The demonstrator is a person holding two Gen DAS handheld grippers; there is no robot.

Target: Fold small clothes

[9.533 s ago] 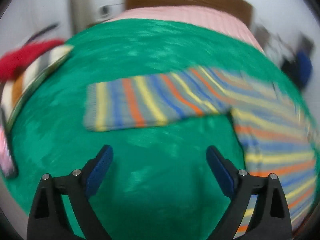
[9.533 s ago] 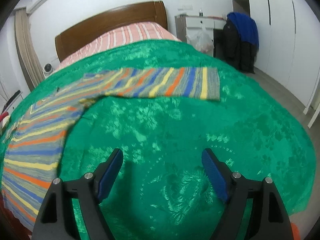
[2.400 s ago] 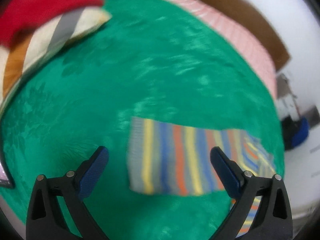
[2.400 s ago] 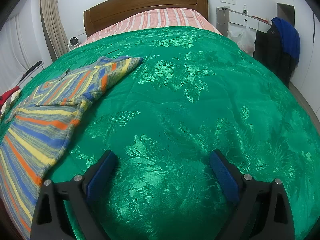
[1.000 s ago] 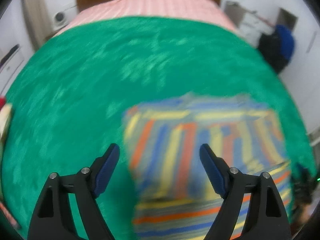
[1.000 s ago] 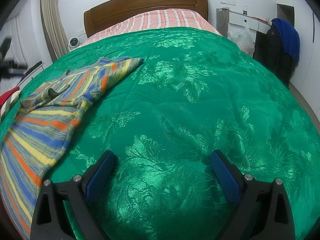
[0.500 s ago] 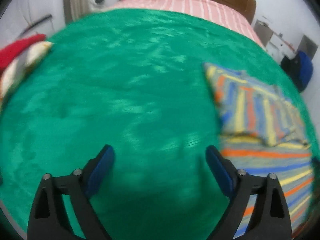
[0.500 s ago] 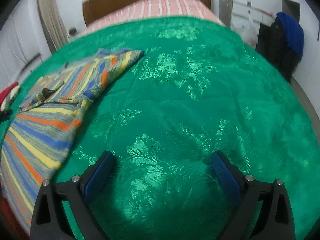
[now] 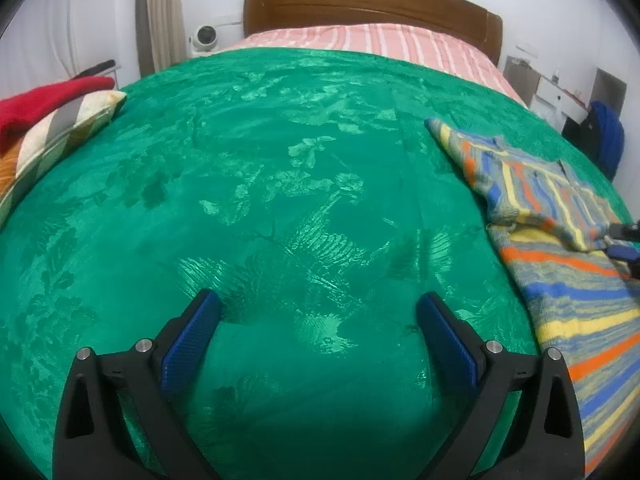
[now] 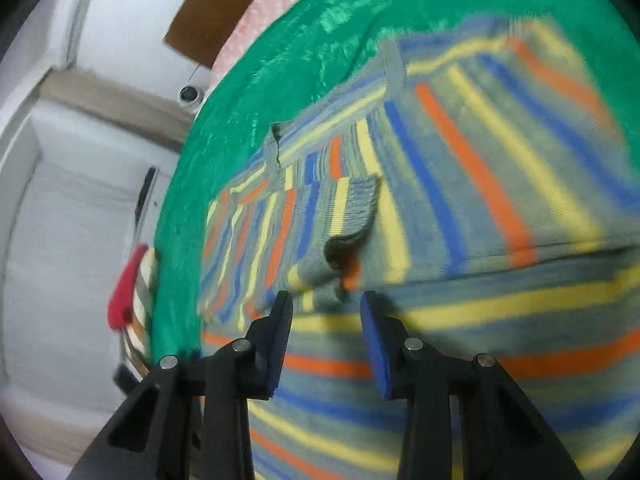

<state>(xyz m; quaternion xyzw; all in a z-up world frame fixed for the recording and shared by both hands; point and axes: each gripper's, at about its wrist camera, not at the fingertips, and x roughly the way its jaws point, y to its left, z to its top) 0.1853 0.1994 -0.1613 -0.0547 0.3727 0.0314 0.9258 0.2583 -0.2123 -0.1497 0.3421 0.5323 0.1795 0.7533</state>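
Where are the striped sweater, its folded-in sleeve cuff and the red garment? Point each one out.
striped sweater (image 9: 568, 288): left wrist view, on the body's lower stripes.
sleeve cuff (image 10: 356, 208): right wrist view, on the grey ribbed end ahead of the fingers.
red garment (image 9: 44, 104): left wrist view, on its middle, atop the patterned cushion.

Ahead of the left tool (image 9: 318, 322), whose jaws are opening with nothing between them, the green bedspread (image 9: 260, 184) lies bare up to the pink striped sheet (image 9: 372, 42) and the wooden headboard (image 9: 368, 4). A striped cushion (image 9: 52, 136) under a red cloth (image 9: 44, 100) blocks the left edge. The striped sweater (image 9: 560, 248) fills the right side, its raised sleeve cuff (image 10: 352, 216) just ahead of the closing right tool (image 10: 326, 304).
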